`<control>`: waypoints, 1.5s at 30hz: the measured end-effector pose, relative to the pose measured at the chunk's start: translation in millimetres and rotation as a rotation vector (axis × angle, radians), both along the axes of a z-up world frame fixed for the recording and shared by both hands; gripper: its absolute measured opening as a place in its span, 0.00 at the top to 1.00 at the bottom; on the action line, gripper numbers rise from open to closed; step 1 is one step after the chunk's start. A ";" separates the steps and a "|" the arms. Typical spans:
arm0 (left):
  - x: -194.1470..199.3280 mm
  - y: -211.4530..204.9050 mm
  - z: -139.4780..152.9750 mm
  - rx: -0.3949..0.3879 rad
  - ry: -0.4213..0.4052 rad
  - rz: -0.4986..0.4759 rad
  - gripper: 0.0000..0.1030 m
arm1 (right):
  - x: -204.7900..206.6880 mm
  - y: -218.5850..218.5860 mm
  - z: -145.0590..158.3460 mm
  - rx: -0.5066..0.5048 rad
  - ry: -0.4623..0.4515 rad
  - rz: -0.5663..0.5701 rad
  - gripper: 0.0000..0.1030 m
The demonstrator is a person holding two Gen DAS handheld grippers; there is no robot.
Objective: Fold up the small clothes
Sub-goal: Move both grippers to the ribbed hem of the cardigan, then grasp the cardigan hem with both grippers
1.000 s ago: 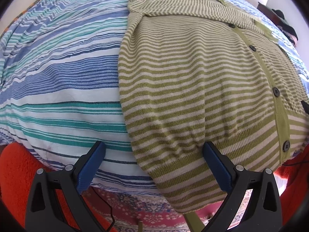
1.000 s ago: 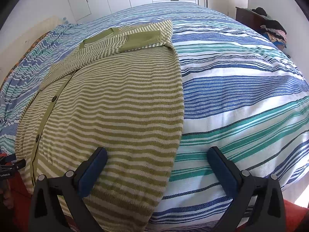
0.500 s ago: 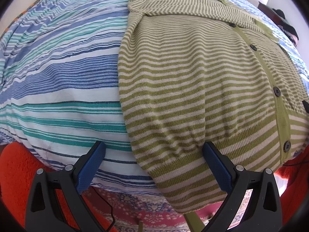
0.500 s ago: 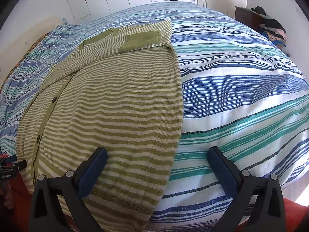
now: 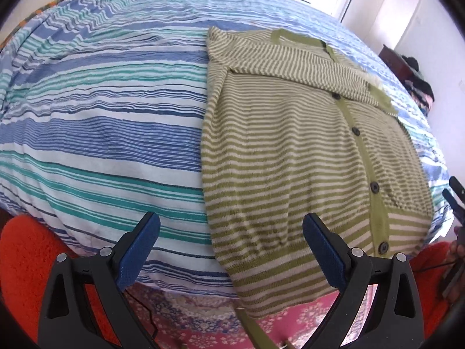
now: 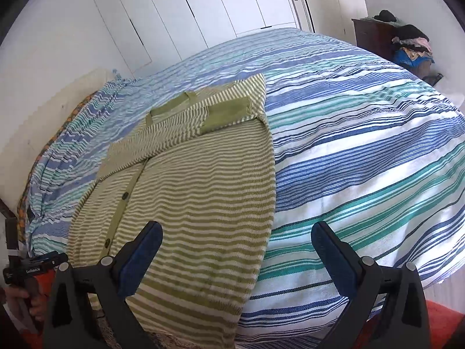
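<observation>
At bed's edge, over striped cardigan hem – left gripper and right gripper both wide, empty; sleeves folded in, likely next: pinching hem corners, folding upward.

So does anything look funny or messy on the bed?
A little. The green-and-cream striped knit cardigan lies mostly flat on the blue-and-teal striped bedspread, sleeves folded across its top, but its bottom hem droops over the bed's edge.

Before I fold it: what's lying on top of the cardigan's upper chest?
Both striped sleeves lie folded across the cardigan, their green cuffs showing. They cover the collar area and any top buttons.
</observation>
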State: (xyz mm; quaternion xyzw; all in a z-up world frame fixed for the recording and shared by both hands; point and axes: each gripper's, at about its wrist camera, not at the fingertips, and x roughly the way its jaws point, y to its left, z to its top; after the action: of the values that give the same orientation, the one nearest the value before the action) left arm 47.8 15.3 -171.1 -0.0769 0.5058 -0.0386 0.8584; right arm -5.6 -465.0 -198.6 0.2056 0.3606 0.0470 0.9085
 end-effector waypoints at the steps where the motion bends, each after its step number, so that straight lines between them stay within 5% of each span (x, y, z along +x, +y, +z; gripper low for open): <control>1: -2.1 9.6 -1.7 -0.015 0.014 0.017 0.04 | -3.6 -10.4 3.6 0.056 -0.011 0.001 0.01; 6: -14.1 39.5 -30.2 -0.060 0.152 0.096 0.05 | -4.4 -47.0 -10.6 0.313 0.122 0.052 0.01; 11: -16.3 20.4 -36.7 -0.130 0.171 -0.031 0.05 | -0.5 -30.9 -25.3 0.473 0.265 0.237 0.01; 14: -9.8 5.3 -40.8 -0.209 0.165 -0.114 0.05 | 5.5 -9.8 -33.6 0.428 0.349 0.331 0.01; 17: -3.2 -9.7 -45.7 -0.209 0.178 -0.159 0.06 | 15.8 12.4 -45.1 0.370 0.412 0.384 0.01; 22: -7.2 -15.3 -33.7 -0.284 0.148 -0.215 0.23 | 21.5 36.1 -37.8 0.456 0.388 0.563 0.08; 27: -2.3 -15.7 -51.9 -0.235 0.216 -0.176 0.23 | 32.6 23.7 -46.3 0.336 0.480 0.465 0.11; 32: -2.8 -19.7 -49.3 -0.259 0.211 -0.201 0.20 | 30.8 39.4 -66.5 0.404 0.561 0.563 0.11; 39: 1.4 -9.2 -55.2 -0.358 0.233 -0.164 0.20 | 22.5 41.6 -68.8 0.452 0.489 0.553 0.18; 45: 2.1 -25.3 -60.4 -0.250 0.249 -0.204 0.11 | 20.2 42.9 -72.9 0.379 0.492 0.516 0.25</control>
State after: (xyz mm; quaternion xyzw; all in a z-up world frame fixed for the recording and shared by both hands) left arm 49.9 -10.0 -231.5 -0.1354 0.6043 -0.1784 0.7646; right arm 14.6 -422.1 -271.5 0.2775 0.5922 0.2885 0.6993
